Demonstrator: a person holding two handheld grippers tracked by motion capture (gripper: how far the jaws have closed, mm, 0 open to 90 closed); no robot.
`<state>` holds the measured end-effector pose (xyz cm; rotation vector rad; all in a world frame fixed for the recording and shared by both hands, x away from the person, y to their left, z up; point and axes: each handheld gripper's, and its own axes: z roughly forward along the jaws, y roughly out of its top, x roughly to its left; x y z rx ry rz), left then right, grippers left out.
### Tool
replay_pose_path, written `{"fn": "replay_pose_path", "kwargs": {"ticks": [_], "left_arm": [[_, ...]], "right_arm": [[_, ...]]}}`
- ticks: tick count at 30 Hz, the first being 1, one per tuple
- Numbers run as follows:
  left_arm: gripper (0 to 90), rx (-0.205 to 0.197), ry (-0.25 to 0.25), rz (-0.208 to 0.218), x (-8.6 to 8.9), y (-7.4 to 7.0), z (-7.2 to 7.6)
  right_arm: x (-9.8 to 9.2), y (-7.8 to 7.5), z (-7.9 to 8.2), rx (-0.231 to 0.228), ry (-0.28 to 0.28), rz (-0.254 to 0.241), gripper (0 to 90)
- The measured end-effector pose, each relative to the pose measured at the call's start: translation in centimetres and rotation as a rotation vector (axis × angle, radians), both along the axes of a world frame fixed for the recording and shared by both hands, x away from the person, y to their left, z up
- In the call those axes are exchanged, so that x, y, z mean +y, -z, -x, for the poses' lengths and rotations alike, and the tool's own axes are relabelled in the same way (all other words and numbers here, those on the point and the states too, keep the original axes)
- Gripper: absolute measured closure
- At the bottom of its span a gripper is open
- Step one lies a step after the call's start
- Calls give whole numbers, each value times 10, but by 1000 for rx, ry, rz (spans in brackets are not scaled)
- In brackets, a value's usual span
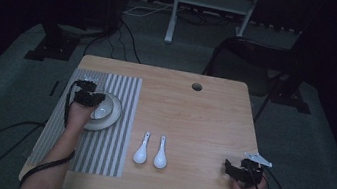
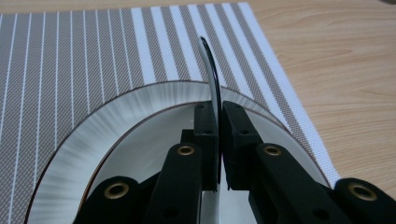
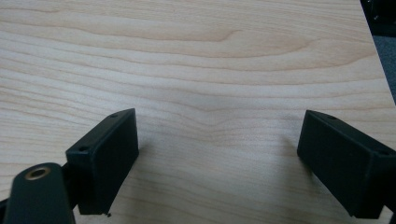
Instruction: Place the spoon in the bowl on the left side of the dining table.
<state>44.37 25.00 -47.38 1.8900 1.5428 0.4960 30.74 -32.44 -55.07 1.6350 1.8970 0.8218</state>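
High view: my left gripper (image 1: 89,97), left-centre of frame, sits over the plate (image 1: 114,115) on the striped mat (image 1: 112,152). A small bowl (image 1: 101,111) sits in it. Two spoons (image 1: 151,150) lie mid-table, untouched; right gripper (image 1: 241,171) rests lower right.

Left gripper view: jaws pinched tight on the bowl's thin rim (image 2: 212,79), centre frame. Bowl looks placed; release still to do, I'd say.

Right gripper view: jaws wide apart, holding nothing, bare table (image 3: 210,70). Spoons prob. next.

There were two white ceramic soup spoons (image 1: 142,149) (image 1: 161,153), side by side near the middle of the one light wooden table (image 1: 203,120). At the left lay one grey striped woven placemat (image 1: 117,117), with one white round plate (image 1: 114,115) and one white small bowl (image 1: 101,112).
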Motion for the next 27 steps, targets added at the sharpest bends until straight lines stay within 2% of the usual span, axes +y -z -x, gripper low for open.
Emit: {"fn": "replay_pose_path", "kwargs": {"ticks": [7,10,15,20,27], "left_arm": [[800,14,-6,-20,0,2,2],[746,34,-3,-15,0,1,4],[657,26,-6,-39,1,-3,10],[600,29,5,-27,1,-3,17],[536,8,17,1,-3,-8,32]], "right_arm": [[0,0,0,0,0,0,118],[0,0,0,0,0,0,119],[0,0,0,0,0,0,118],[0,0,0,0,0,0,119],[0,0,0,1,0,0,118]]}}
